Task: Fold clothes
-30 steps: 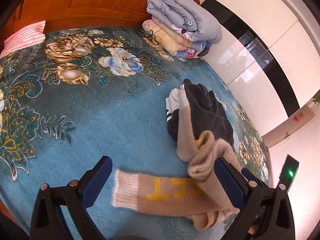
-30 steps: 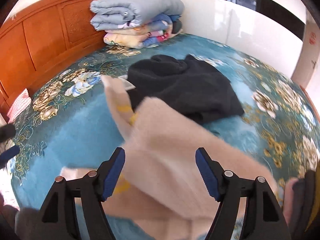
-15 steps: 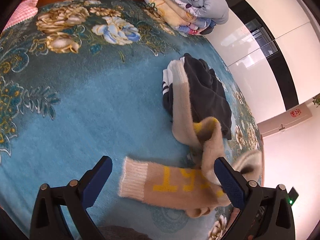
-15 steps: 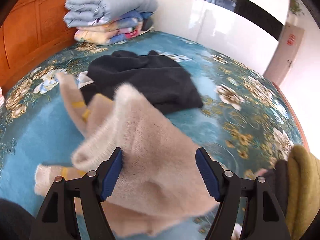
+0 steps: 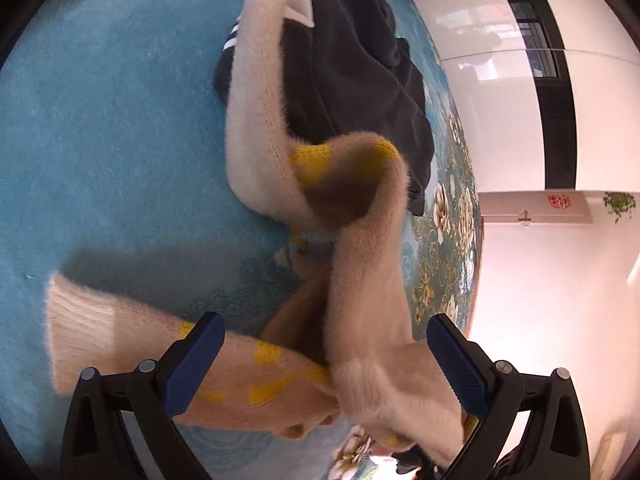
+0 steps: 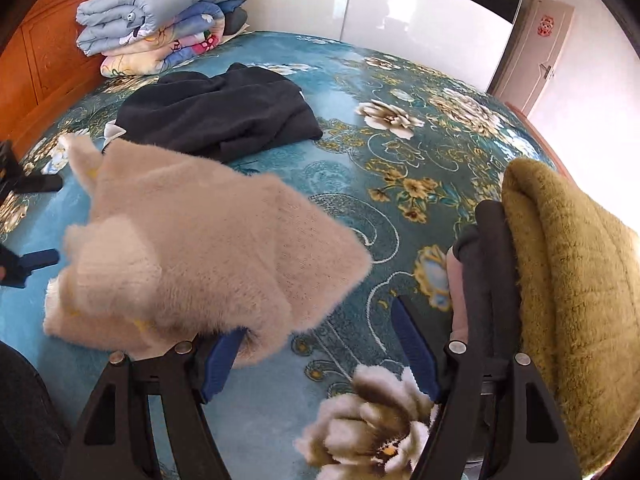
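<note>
A fuzzy beige sweater with yellow lettering lies crumpled on the blue floral bedspread. One sleeve runs up over a black garment; the other lies across my open left gripper. In the right wrist view the sweater sits left of centre, its edge resting on the left finger of my open right gripper. The black garment lies behind it.
A stack of folded quilts sits by the wooden headboard. An olive knit piece and a dark grey one hang at the right. White wardrobe doors stand behind the bed.
The left gripper has moved forward and low over the sweater, whose sleeve now lies between its fingers. The sweater has dropped from the right gripper and shifted left.
</note>
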A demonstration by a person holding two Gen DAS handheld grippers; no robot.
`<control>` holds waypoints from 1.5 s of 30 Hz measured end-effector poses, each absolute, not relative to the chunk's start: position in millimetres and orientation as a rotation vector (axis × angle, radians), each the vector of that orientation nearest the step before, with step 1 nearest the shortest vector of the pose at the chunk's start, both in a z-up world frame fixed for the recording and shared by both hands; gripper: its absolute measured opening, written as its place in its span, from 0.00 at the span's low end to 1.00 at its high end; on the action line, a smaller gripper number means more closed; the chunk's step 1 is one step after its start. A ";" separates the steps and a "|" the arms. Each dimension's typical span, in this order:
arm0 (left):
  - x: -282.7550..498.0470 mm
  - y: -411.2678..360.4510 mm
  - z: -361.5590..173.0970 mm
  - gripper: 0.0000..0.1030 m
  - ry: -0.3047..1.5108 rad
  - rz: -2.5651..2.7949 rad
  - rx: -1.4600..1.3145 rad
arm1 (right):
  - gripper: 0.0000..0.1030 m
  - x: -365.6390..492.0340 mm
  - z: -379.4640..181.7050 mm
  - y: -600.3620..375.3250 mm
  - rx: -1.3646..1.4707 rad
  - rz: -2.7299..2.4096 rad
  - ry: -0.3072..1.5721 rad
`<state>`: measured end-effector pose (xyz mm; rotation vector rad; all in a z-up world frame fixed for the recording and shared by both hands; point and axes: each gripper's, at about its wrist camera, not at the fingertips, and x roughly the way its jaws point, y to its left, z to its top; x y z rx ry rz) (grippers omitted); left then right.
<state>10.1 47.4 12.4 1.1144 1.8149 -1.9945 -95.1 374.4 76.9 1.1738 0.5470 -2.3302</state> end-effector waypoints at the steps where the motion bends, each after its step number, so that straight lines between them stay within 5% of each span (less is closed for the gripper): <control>1: 6.9 44.5 8.0 0.99 1.842 -1.976 1.108 | 0.72 -96.0 76.2 375.0 1.177 -2.330 0.542; 5: -4.6 38.7 0.1 0.94 1.898 -1.947 1.088 | 0.72 -99.5 73.6 374.6 1.198 -2.321 0.498; 10: -20.5 43.6 0.3 0.72 1.940 -1.967 1.080 | 0.67 -102.2 71.3 373.8 1.210 -2.302 0.467; 14: -24.3 46.3 -4.1 0.22 1.947 -1.895 1.119 | 0.55 -101.1 71.0 371.8 1.213 -2.275 0.449; 15: -22.6 47.2 -4.1 0.16 1.937 -1.880 1.120 | 0.43 -101.2 70.7 371.3 1.219 -2.255 0.436; 19: -8.1 50.7 12.9 0.13 1.951 -1.904 1.050 | 0.17 -98.7 70.3 367.2 1.241 -2.209 0.400; 24: 11.8 53.4 80.7 0.11 1.793 -2.106 0.962 | 0.15 -107.0 101.2 370.2 1.178 -2.267 0.291; 32: 74.4 45.2 208.5 0.11 1.503 -2.404 0.614 | 0.12 -117.3 223.7 362.5 0.820 -2.350 0.140; 43: 211.4 71.4 346.5 0.11 1.029 -2.593 0.192 | 0.11 -26.9 326.1 353.6 0.391 -2.244 0.155; 45: 225.7 78.1 347.4 0.11 1.013 -2.583 0.212 | 0.00 -16.9 329.4 359.1 0.367 -2.244 0.142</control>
